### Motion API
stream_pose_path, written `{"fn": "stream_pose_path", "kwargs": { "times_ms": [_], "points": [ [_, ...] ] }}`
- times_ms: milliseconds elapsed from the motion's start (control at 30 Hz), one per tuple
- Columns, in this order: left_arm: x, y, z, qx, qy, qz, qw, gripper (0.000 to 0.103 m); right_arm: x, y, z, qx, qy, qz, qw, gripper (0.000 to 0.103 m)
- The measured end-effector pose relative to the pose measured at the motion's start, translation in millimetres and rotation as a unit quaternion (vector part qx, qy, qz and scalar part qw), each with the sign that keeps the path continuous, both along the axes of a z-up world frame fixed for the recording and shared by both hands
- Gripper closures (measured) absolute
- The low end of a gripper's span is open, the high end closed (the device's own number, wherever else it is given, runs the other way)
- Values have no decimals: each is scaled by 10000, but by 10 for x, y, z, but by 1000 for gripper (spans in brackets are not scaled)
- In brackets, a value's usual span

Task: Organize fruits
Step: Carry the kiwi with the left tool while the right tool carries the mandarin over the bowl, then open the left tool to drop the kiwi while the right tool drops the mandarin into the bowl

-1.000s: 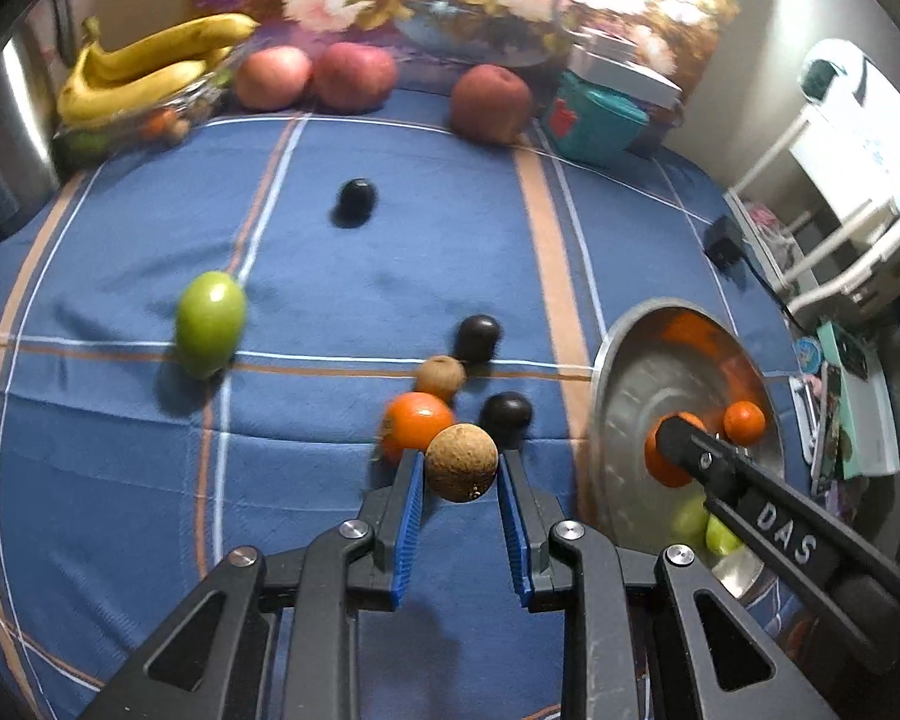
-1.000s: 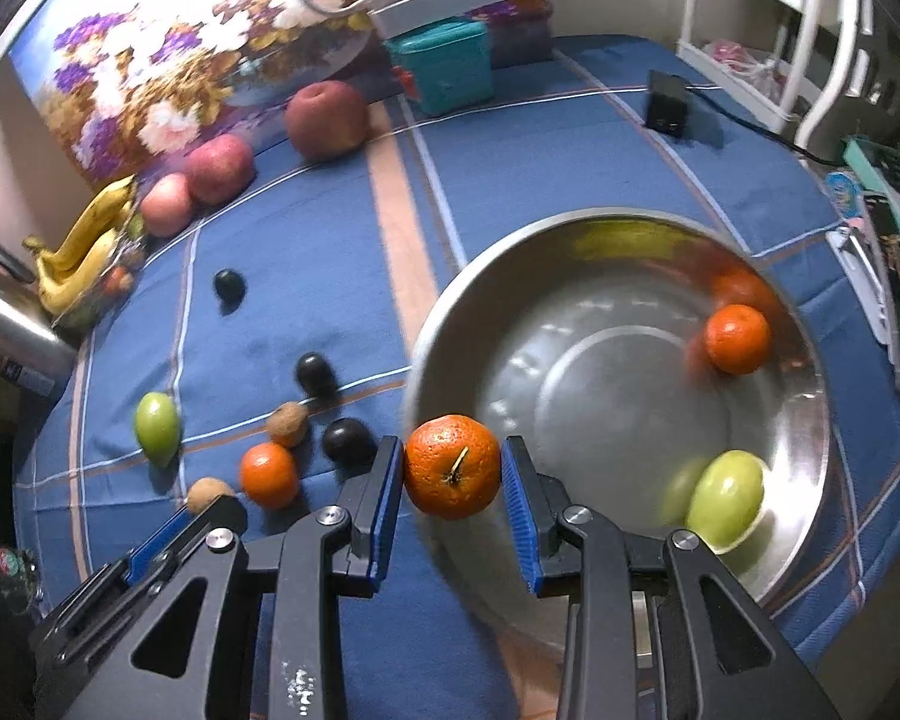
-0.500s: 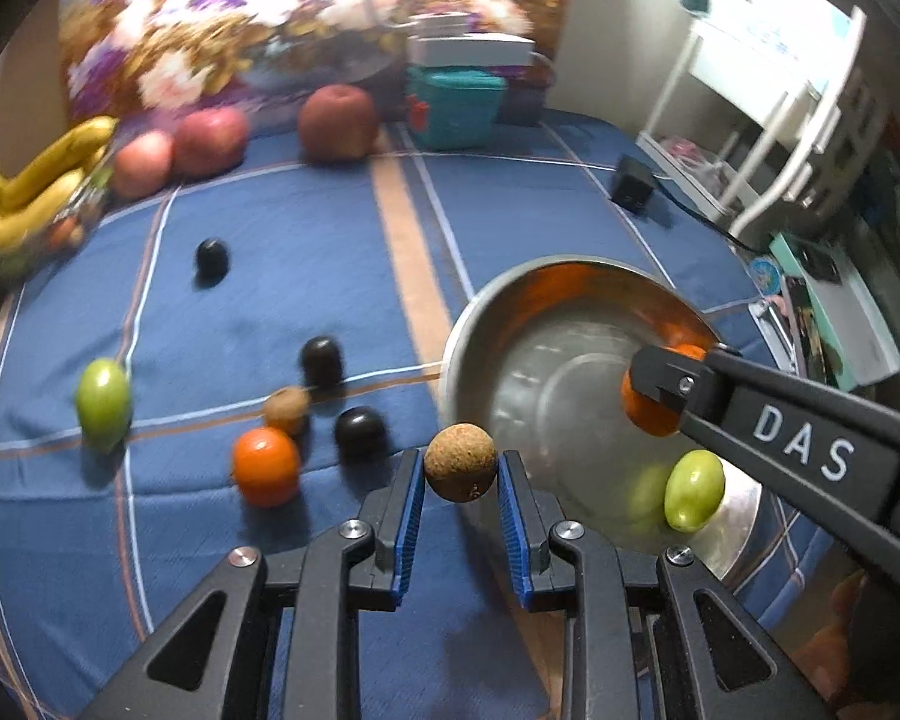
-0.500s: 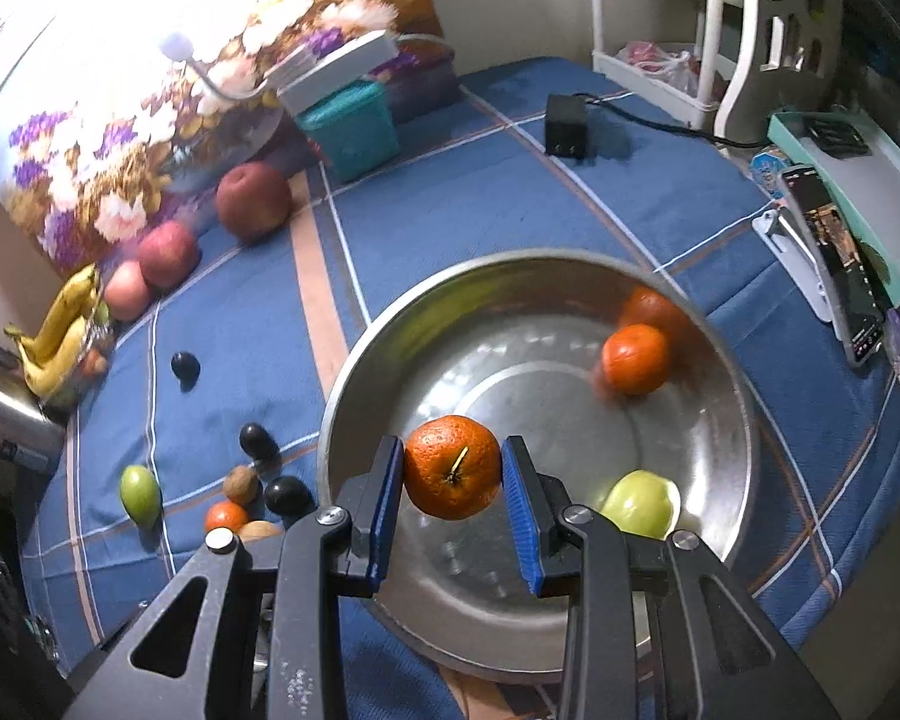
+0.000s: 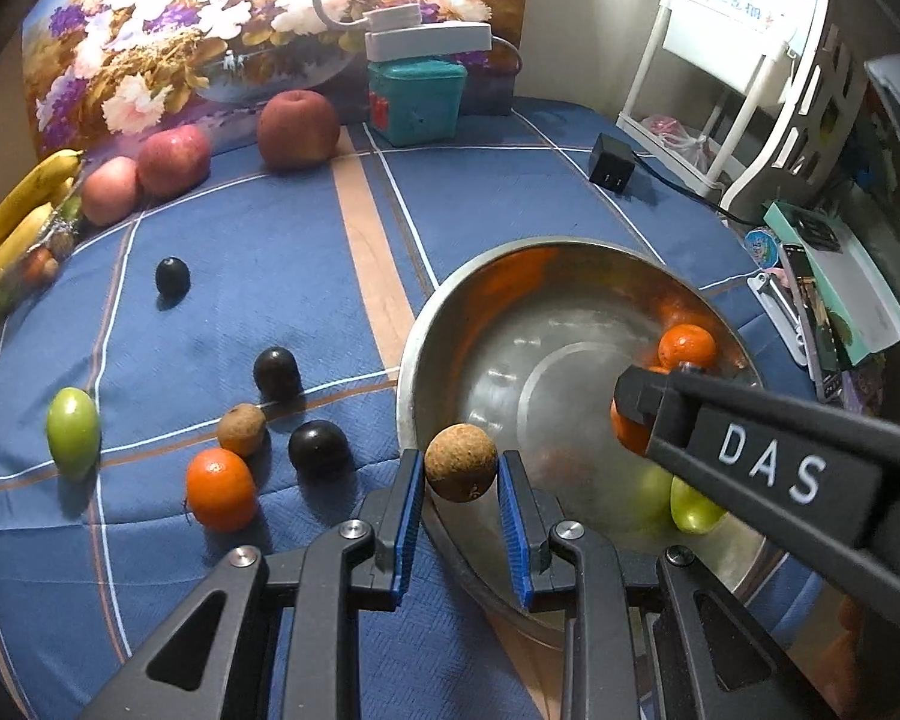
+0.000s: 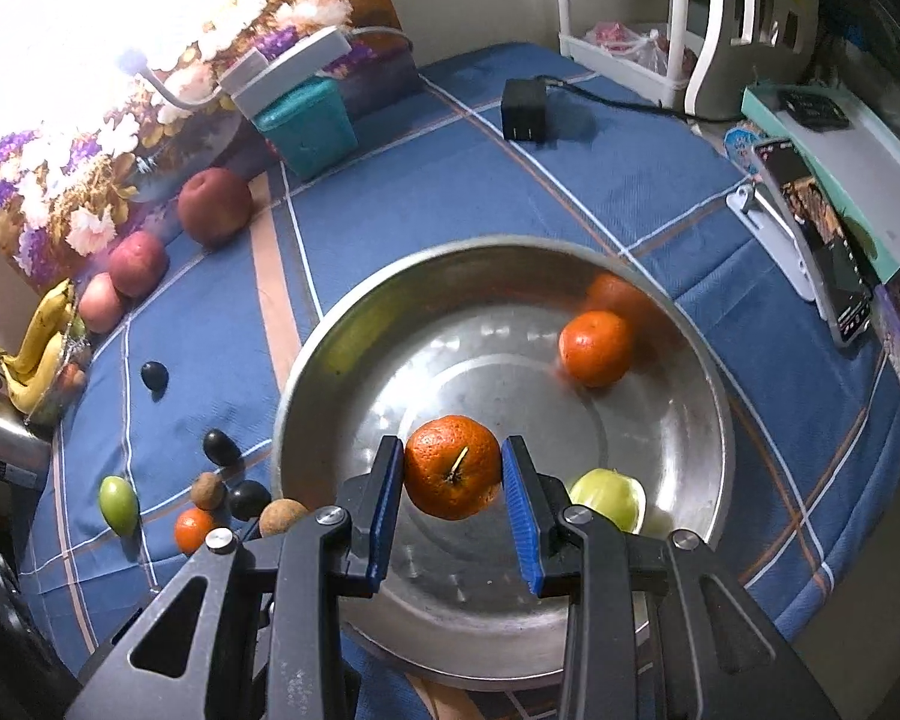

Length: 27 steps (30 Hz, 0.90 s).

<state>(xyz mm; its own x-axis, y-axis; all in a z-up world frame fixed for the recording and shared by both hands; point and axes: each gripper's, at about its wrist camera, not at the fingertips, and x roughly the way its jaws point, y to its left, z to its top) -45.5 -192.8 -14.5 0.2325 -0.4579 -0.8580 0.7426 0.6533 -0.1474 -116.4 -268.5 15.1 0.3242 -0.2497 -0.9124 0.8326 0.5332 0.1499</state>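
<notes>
Your right gripper (image 6: 453, 480) pinches an orange (image 6: 452, 467) over the middle of the bowl (image 6: 354, 324), ready to drop, while your left gripper (image 5: 461, 480) clamps a brown fruit (image 5: 461, 462) at the bowl's rim for its turn.

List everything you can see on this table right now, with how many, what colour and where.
metal bowl: one, silver, near right of the cloth
oranges: four; one and a part-hidden one in the bowl, one on the cloth, one held
green fruits: two; one in the bowl, one at far left
brown round fruits: two; one on the cloth, one held
dark plums: three, on the cloth left of the bowl
apples: three, red, at the back
bananas: one bunch, yellow, back left
teal box: one, at the back
black charger: one, back right
left gripper: shut on a brown fruit
right gripper: shut on an orange
</notes>
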Motion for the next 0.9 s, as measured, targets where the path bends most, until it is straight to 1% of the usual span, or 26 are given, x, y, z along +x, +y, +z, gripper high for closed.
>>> {"fn": "stream_pose_path", "kwargs": {
  "times_ms": [533, 700, 900],
  "points": [
    [-15, -16, -40, 6, 24, -53, 10000, 75, 21, -29, -202, 197, 353, -67, 9992, 67],
    [-12, -14, -38, 0, 50, -84, 10000, 75, 29, -25, -207, 176, 392, -83, 9990, 66],
    [8, -2, -38, -63, 198, -84, 9997, 74, 23, -42, -206, 183, 376, -112, 9991, 66]
  ]
}}
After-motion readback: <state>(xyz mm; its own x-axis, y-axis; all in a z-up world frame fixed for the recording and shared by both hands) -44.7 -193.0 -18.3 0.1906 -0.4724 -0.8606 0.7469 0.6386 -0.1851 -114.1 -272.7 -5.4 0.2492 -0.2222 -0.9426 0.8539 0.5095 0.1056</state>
